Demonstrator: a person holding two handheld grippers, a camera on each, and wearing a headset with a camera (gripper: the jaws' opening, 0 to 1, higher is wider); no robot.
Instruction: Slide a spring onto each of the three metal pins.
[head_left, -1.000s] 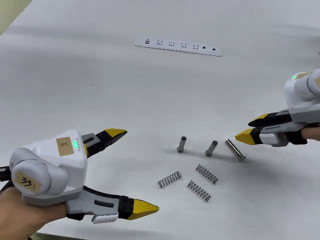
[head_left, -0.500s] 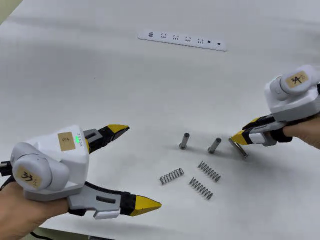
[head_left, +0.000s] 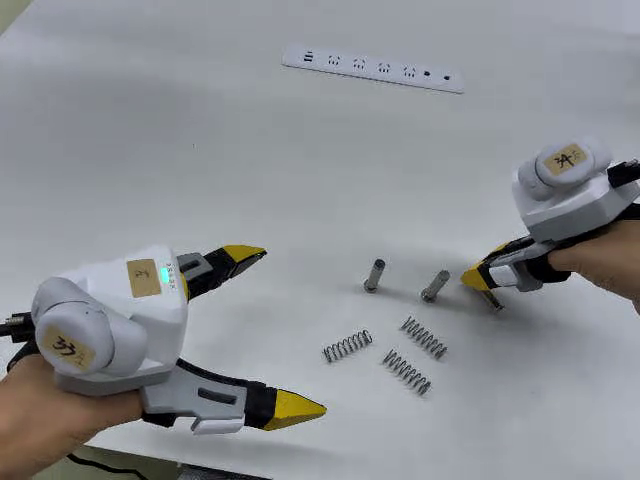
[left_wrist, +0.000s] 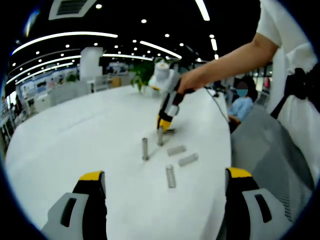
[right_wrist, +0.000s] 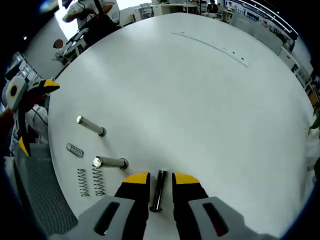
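1. White tabletop (head_left: 150, 150) stretches across the whole head view, and everything for the task lies on its near right part.
2. Nearest, at the left, a hand (head_left: 40, 425) holds the left claw (head_left: 285, 332). Its yellow-tipped jaws are spread wide, hold nothing, and point right toward the parts.
3. Just beyond and to the right of it lie three springs, all flat on the tabletop and apart from one another: the left spring (head_left: 347, 346), the near spring (head_left: 407, 371) and the far spring (head_left: 424, 338). None is on a pin.
4. A little farther off are two pins with bare shafts, well apart: the left pin (head_left: 375, 276) and the middle pin (head_left: 435, 286). From the head view they look tilted; the right gripper view shows them lying on their sides.
5. Right of these, the right pin (right_wrist: 159, 190) lies flat on the tabletop between the jaws of the right claw (right_wrist: 161, 176).
6. That claw, held by the other hand (head_left: 600, 262), comes in from the right with its tips down at the tabletop. Its jaws are narrow, one on each side of the pin, with a thin strip of white showing between each jaw and the pin, so it is not yet clamped.
7. Farthest away, a white power strip (head_left: 372, 68) lies flat, well apart from everything else.
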